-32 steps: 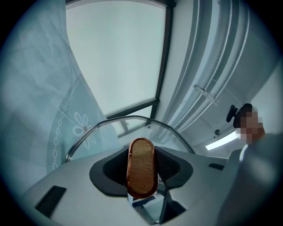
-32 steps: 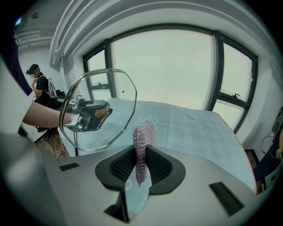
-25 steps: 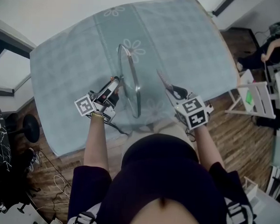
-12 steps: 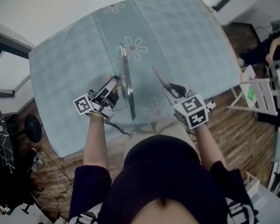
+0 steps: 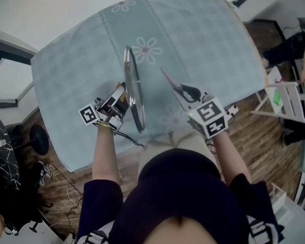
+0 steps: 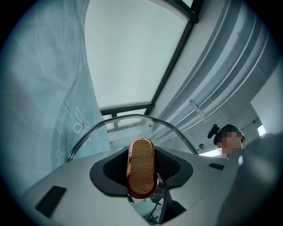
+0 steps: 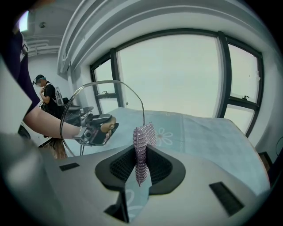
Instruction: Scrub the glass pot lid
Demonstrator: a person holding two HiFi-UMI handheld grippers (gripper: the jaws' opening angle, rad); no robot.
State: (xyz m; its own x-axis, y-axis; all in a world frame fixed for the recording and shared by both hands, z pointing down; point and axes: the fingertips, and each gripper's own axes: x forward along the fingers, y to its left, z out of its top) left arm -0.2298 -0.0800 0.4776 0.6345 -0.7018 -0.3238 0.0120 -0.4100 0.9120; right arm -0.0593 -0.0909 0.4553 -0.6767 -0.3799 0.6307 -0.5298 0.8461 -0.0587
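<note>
The left hand-held gripper point(image 5: 119, 94) is clamped on the wooden knob point(image 6: 141, 167) of the glass lid point(image 5: 133, 87). The lid stands upright over the near half of the tabletop point(image 5: 213, 40), with its rim edge-on to the head view. The right hand-held gripper point(image 5: 183, 91) pinches a mesh scrubber point(image 7: 141, 145), which is near the lid but apart from it, and cloth shows between them.

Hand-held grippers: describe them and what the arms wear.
Left hand-held gripper and right hand-held gripper: grey bodies, black ribbed pads, each with a white cube bearing black square markers. A dark cable trails from the left one. Dark short sleeves.
</note>
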